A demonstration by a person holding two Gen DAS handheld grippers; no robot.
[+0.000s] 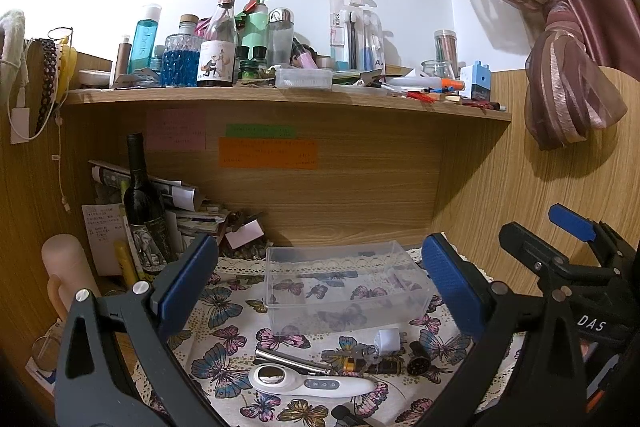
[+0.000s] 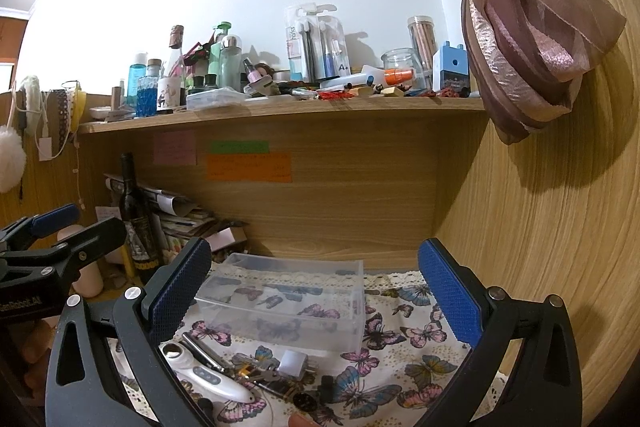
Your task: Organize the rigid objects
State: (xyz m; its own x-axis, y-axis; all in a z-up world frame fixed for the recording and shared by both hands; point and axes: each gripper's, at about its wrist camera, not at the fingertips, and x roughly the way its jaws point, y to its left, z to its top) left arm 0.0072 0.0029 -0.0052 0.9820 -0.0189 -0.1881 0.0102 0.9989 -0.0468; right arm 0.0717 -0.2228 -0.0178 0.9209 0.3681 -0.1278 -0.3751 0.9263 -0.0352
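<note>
left gripper (image 1: 316, 287) level above desk, fingers spread wide, holding nothing | right gripper (image 2: 316, 291) beside it, fingers likewise spread, nothing held | one clear plastic box (image 1: 344, 283) on butterfly cloth (image 1: 224, 311) | one white handheld device (image 1: 308, 383), one white plug (image 1: 387, 341) just before box

wine bottle (image 1: 142, 203), cluttered shelf (image 1: 280, 95), knotted curtain (image 1: 568, 75)

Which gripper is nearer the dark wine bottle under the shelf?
Left. The left gripper is open just right of the wine bottle; the right gripper, also open, is farther right.
</note>
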